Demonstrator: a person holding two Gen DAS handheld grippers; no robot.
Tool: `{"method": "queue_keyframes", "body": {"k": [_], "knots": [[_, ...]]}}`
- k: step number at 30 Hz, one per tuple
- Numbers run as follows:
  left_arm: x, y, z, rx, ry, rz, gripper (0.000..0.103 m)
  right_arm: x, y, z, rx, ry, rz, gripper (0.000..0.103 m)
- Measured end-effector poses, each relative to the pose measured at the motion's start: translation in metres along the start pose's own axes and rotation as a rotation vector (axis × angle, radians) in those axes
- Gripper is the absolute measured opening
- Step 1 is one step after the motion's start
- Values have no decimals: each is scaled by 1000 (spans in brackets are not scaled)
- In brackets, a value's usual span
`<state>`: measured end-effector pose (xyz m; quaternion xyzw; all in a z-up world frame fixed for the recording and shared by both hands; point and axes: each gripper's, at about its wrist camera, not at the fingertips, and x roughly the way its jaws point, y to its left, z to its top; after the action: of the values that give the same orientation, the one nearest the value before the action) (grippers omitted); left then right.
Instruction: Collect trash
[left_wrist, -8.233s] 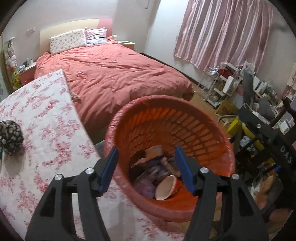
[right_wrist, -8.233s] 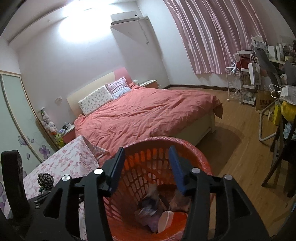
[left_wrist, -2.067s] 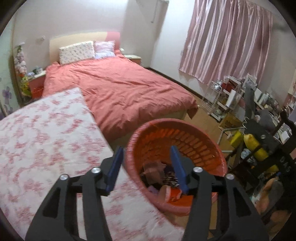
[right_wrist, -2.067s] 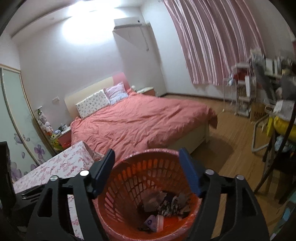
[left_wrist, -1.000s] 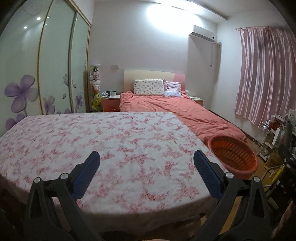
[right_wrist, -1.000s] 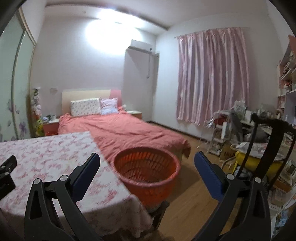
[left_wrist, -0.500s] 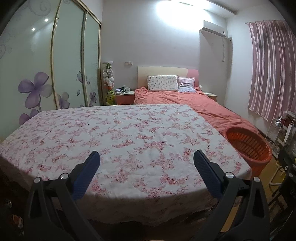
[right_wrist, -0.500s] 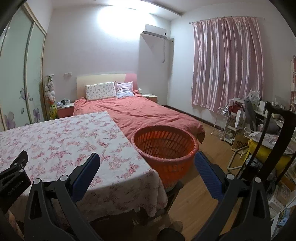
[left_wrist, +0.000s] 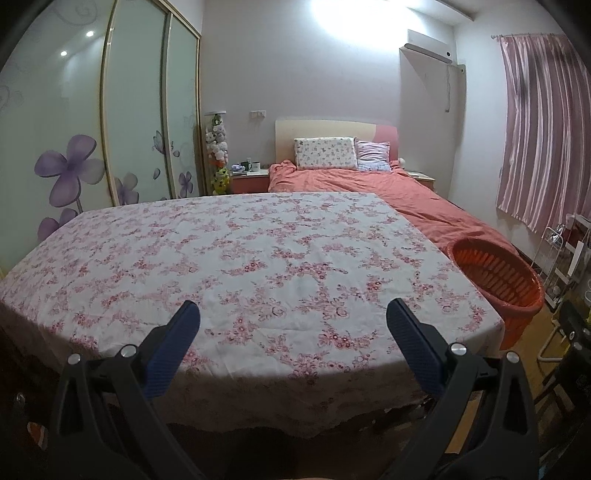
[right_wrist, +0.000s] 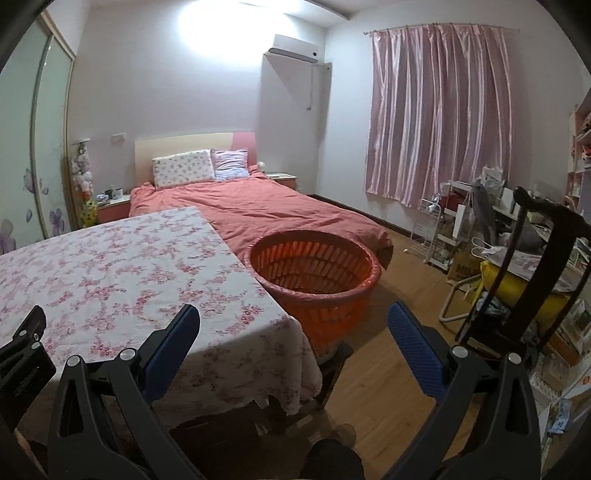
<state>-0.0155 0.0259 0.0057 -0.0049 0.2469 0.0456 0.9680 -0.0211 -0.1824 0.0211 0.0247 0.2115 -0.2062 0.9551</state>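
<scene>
- Hanging above the near edge of the table (left_wrist: 258, 258), the left tongs (left_wrist: 293, 325) stand spread wide with nothing between their ribbed blue pads (left_wrist: 173, 347); black, triangular plastic arms with silver rivets carry them.
- The right tongs (right_wrist: 293, 325) are equally wide apart and empty, held over the table's right corner and the wooden floor (right_wrist: 399, 332).
- A thin, wrinkled cloth printed with pink flowers covers the table and drapes over its edge.
- The trash basket, a round orange plastic tub (right_wrist: 317, 273) with slotted, lattice-like walls and a rolled rim, stands just beside the table's right edge, between the table and the bed (right_wrist: 258, 206).
- From the left view only a part of the basket (left_wrist: 495, 277) shows behind the table edge; its inside cannot be seen from either view.
- Only the left view shows the glossy wardrobe doors (left_wrist: 140, 110) with purple flowers in full.
- Only the right view shows the cluttered wire shelves (right_wrist: 436, 229), a dark chair (right_wrist: 532, 258) with a yellow bundle, and the whole of the shiny pink curtain (right_wrist: 436, 118).
</scene>
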Motion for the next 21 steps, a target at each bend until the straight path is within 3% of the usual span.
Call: {"method": "queue_keyframes", "body": {"k": [21], "knots": [[3,-26,-1,4,28,-54,99,15,-11,-5,14,54,23,101]]}}
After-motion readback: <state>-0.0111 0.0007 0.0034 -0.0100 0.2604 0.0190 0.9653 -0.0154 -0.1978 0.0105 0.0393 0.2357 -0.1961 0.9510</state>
